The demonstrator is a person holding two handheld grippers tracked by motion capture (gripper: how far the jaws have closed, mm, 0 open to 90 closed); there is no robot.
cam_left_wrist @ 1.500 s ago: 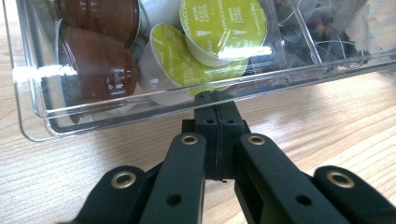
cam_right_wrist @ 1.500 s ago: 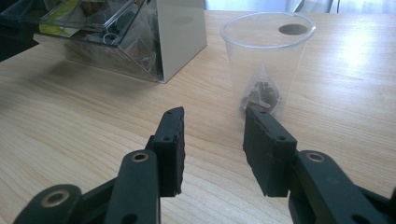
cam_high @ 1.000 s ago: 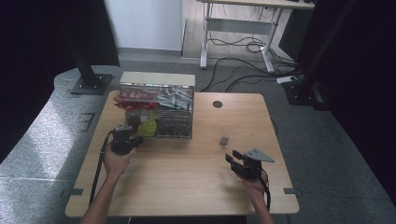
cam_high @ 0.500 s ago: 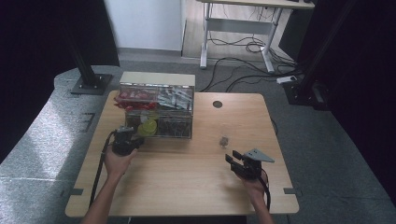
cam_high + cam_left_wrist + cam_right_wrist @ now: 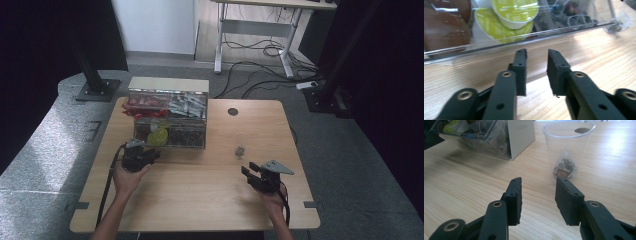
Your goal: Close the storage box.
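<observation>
Clear plastic cup (image 5: 568, 147) upright, teabag (image 5: 563, 167) inside; left tongs (image 5: 537, 61), right tongs (image 5: 538, 188) parted, empty.

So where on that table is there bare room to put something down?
Bare wood lies between the left gripper and right gripper, and right of the plastic cup. It is crowded around the clear organizer.

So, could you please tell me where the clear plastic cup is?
The clear plastic cup stands on the table's right half, just ahead of the right hand-held gripper.
</observation>
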